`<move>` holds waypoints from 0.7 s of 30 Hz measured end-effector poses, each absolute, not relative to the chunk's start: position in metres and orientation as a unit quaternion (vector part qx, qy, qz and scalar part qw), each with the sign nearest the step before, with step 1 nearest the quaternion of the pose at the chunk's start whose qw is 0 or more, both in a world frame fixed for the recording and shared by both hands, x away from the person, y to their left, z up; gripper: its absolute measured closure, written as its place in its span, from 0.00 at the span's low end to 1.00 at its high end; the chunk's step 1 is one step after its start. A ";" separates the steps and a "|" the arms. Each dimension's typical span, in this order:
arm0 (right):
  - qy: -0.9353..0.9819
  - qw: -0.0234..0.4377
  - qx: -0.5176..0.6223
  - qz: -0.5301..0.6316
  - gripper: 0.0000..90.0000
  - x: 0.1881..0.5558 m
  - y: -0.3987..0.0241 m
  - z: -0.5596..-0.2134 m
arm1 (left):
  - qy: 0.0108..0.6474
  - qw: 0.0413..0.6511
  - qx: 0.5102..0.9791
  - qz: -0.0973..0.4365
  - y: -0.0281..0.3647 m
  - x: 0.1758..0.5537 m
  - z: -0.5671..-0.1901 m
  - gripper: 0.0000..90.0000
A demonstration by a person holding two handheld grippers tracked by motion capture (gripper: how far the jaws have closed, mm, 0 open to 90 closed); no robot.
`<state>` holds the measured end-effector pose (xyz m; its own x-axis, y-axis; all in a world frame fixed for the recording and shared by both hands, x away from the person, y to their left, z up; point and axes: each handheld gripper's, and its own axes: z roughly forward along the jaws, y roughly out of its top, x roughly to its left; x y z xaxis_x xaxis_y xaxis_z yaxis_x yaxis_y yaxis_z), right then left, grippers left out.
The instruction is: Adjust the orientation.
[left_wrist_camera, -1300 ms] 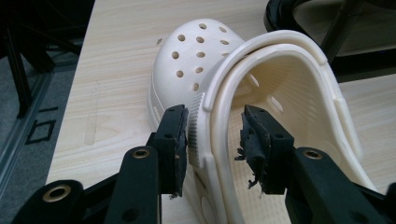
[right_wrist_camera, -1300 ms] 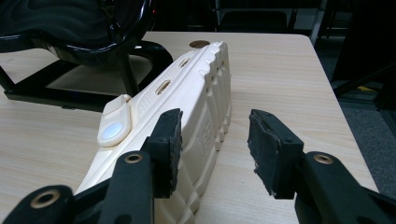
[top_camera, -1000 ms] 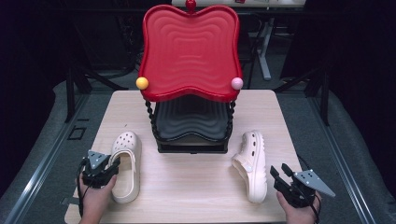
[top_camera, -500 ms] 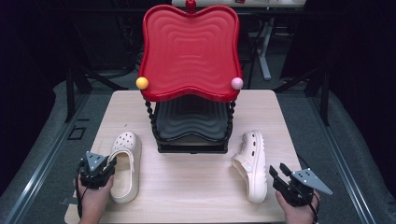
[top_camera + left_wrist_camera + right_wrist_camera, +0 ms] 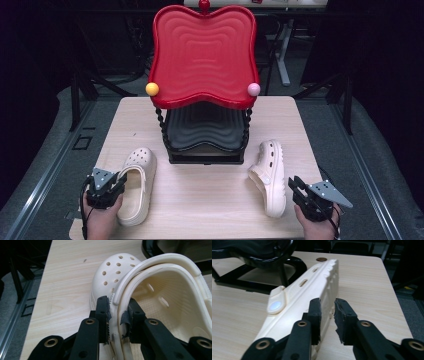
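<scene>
Both tools' jaws have just been closing since prev frame: left tool [image 5: 117,315] now pinches left clog [image 5: 136,185] sidewall/strap at tabletop [image 5: 210,200] front-left, right tool [image 5: 327,315] narrowed, right clog [image 5: 270,175] sole edge w/in its jaws, contact unclear; clogs look light, flexy foam, so grip thick rim.

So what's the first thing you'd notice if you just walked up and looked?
The big wavy red tray standing high on a black stand at the middle of the table. Then two cream clogs: the left clog pinched at its side wall by the left gripper, and the right clog tipped on its side beside the right gripper.
</scene>
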<state>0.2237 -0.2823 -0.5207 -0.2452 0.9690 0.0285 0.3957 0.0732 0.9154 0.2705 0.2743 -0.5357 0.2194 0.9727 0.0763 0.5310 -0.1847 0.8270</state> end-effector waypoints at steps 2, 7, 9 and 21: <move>0.659 0.328 0.517 0.437 0.86 0.224 -0.281 -0.520 | 0.537 0.348 0.700 0.316 0.271 0.268 -0.535 0.83; 0.676 0.337 0.493 0.432 0.97 0.227 -0.266 -0.512 | 0.536 0.341 0.707 0.311 0.261 0.258 -0.534 0.83; 0.684 0.332 0.491 0.424 0.99 0.230 -0.262 -0.512 | 0.532 0.338 0.712 0.310 0.257 0.255 -0.535 0.83; 0.718 0.323 0.467 0.403 1.00 0.236 -0.252 -0.517 | 0.517 0.353 0.716 0.308 0.255 0.258 -0.541 0.83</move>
